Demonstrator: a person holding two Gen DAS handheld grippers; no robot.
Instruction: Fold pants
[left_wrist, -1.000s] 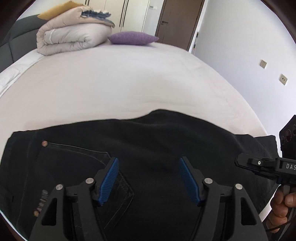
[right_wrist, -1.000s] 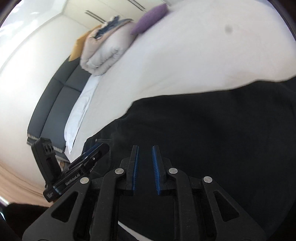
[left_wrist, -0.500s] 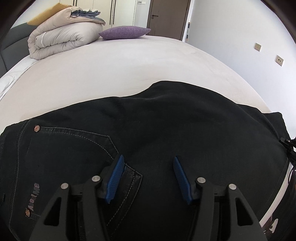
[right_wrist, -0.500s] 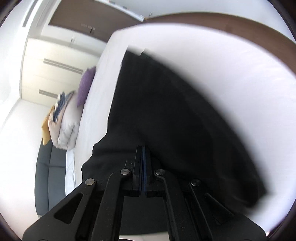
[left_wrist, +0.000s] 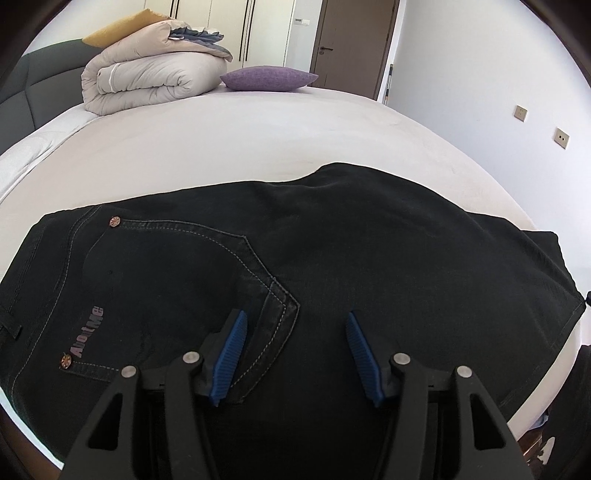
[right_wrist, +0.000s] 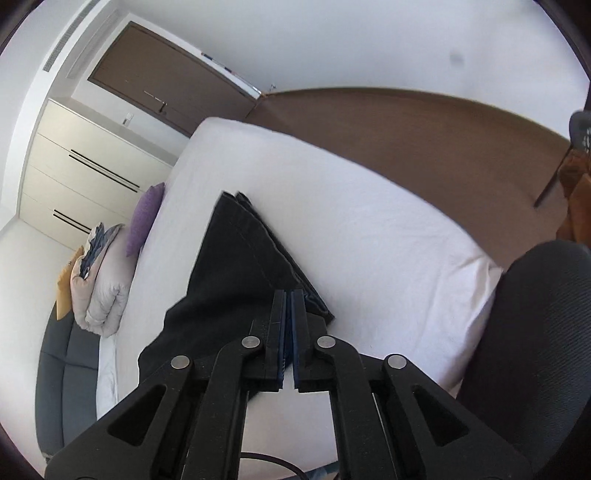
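Lying flat on bed (left_wrist: 258, 155): black pants (left_wrist: 332, 251), pocket stitching up.

one pair of black pants (left_wrist: 332, 258), one folded duvet (left_wrist: 147, 81), one purple pillow (left_wrist: 267, 78), one bed (left_wrist: 240, 140)

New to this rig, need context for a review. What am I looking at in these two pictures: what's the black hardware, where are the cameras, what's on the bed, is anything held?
No robot arm here: a person carries a two-finger hand-held gripper in each hand, each with a fisheye camera looking along its fingers. The left view shows the left hand-held gripper, wide open and holding nothing, above black pants spread on a white bed. The right view is tilted sideways; the right hand-held gripper is closed, with an edge of the pants at its tips, apparently pinched. At the far end lie a folded quilt and a purple pillow.
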